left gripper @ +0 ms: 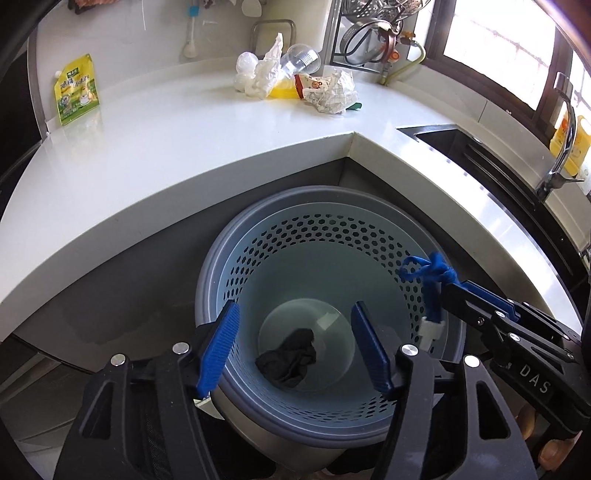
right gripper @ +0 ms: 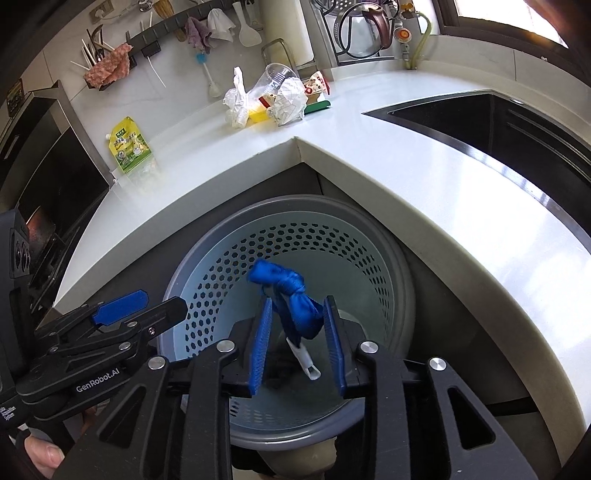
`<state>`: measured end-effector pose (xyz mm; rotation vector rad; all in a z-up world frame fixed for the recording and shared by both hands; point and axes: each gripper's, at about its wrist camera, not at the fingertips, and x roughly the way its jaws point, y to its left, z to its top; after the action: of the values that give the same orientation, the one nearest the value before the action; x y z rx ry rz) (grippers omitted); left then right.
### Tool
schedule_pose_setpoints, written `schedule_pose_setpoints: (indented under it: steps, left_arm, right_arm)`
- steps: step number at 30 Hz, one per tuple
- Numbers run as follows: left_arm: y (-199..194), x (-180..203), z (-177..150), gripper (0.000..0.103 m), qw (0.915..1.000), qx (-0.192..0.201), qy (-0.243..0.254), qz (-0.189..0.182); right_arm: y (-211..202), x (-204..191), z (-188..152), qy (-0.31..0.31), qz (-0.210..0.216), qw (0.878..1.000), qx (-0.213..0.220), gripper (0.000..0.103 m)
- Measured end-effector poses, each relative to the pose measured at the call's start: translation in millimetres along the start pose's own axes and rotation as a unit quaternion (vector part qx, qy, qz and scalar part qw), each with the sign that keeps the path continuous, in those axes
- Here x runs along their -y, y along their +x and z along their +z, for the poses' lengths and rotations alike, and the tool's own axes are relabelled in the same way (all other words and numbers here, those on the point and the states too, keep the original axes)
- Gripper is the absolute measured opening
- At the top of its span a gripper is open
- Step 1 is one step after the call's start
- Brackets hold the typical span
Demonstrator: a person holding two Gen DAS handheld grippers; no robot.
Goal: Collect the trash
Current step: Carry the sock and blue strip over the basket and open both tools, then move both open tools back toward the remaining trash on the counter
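Observation:
A grey perforated waste bin (left gripper: 295, 236) stands under the corner of the white counter (left gripper: 177, 147); it also shows in the right wrist view (right gripper: 295, 236). A dark crumpled cloth (left gripper: 290, 363) lies on its bottom. My left gripper (left gripper: 295, 347) is open and empty above the bin. My right gripper (right gripper: 299, 339) hangs over the bin, its jaws partly apart around a knotted blue strap with a white clip (right gripper: 295, 299). The strap (left gripper: 432, 280) also shows in the left wrist view. A trash pile (left gripper: 295, 83) lies at the counter's back, also in the right wrist view (right gripper: 280, 98).
A green-yellow pouch (left gripper: 75, 88) leans on the wall at the left. A black sink (right gripper: 498, 125) with a tap (left gripper: 563, 147) is set in the counter at the right. A kettle and rack (right gripper: 369, 29) stand at the back.

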<state>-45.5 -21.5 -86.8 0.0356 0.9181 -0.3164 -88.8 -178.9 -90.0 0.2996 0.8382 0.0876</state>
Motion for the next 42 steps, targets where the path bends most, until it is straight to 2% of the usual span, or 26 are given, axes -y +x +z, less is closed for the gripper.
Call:
schedule_pose_setpoints:
  steps: [9, 18, 25, 28, 34, 42]
  left_arm:
    - [3.1, -1.2, 0.3, 0.062, 1.0000, -0.005, 0.001, 0.006]
    - [-0.2, -7.8, 2.3, 0.068, 0.9999, 0.005, -0.005, 0.015]
    - [-4.8, -11.7, 4.6, 0.075, 0.9996, 0.016, -0.006, 0.023]
    - [-9.8, -16.1, 7.5, 0.080, 0.9993, 0.024, -0.013, 0.024]
    - [-23.4, -24.6, 19.9, 0.089, 0.9974, 0.055, -0.016, 0.045]
    - [-35.1, -37.0, 59.8, 0.094, 0.9936, 0.100, -0.015, 0.052]
  right_arm:
    - [-0.2, 2.9, 0.4, 0.004, -0.002, 1.000, -0.001, 0.034]
    - [0.3, 0.3, 2.7, -0.002, 0.001, 1.000, 0.003, 0.039]
    - [-4.1, -1.8, 5.3, -0.004, -0.002, 1.000, 0.015, 0.049]
    - [-7.4, -1.9, 6.9, -0.001, -0.001, 1.000, 0.025, 0.057]
    - [-11.7, -4.8, 17.2, -0.006, -0.004, 0.999, 0.042, 0.064]
    - [-23.0, -13.3, 56.0, -0.029, -0.009, 0.995, 0.092, 0.072]
